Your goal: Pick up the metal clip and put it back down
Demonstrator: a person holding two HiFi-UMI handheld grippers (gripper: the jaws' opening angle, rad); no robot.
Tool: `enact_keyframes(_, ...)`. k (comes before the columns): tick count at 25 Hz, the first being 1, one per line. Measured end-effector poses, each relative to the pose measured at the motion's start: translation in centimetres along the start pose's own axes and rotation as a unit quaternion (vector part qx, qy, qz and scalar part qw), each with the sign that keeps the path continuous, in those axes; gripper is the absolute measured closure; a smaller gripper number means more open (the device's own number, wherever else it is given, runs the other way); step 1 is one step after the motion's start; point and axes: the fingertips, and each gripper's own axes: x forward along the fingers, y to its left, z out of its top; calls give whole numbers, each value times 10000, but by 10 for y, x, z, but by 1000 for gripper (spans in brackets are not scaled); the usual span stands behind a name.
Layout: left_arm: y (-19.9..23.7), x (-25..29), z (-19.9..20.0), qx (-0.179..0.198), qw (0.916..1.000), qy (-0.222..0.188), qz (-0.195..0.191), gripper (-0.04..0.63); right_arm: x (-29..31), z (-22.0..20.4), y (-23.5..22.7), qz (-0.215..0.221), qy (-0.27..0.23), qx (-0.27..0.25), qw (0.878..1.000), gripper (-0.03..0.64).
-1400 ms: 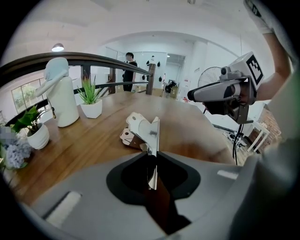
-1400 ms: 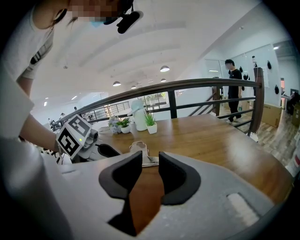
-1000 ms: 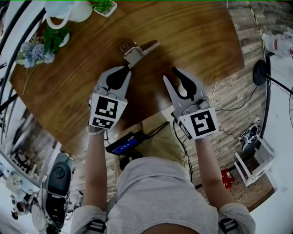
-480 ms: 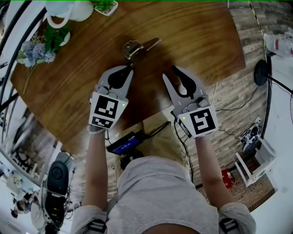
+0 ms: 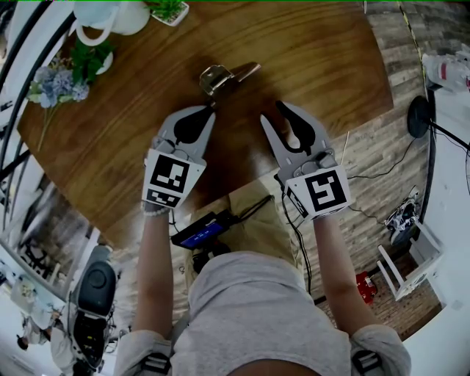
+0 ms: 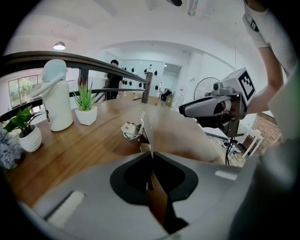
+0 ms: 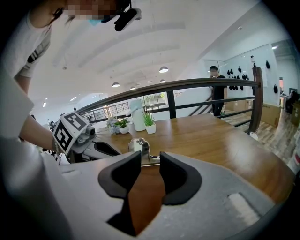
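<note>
The left gripper [image 5: 211, 109], jaws just closing, is nearly shut, with only a slit of surface [image 5: 316, 66] showing between them. The metal clip [image 5: 220, 76] lies just beyond its tips. The right gripper [image 5: 272, 111], jaws apart and just widening, holds nothing. Potted plant [image 5: 167, 9] at the far left.

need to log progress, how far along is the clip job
Done, likely: the clip lies on the table, apart from the left gripper; a second ago it sat against its tips. In hand: nothing; its jaws have just been closing, nearly together, empty. Still to do: probably nothing, unless another pick follows.
</note>
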Motion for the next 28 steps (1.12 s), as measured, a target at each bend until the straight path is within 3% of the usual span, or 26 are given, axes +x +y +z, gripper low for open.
enact_keyframes(14,-12,-7,15,14,9992,-323,-234,563,13,11,10,204,-126,-107,9997,436)
enact_keyframes(28,-37,-30,43,299,9956,-745,-486,565,16,29,25,398,-331,-346,9981,434)
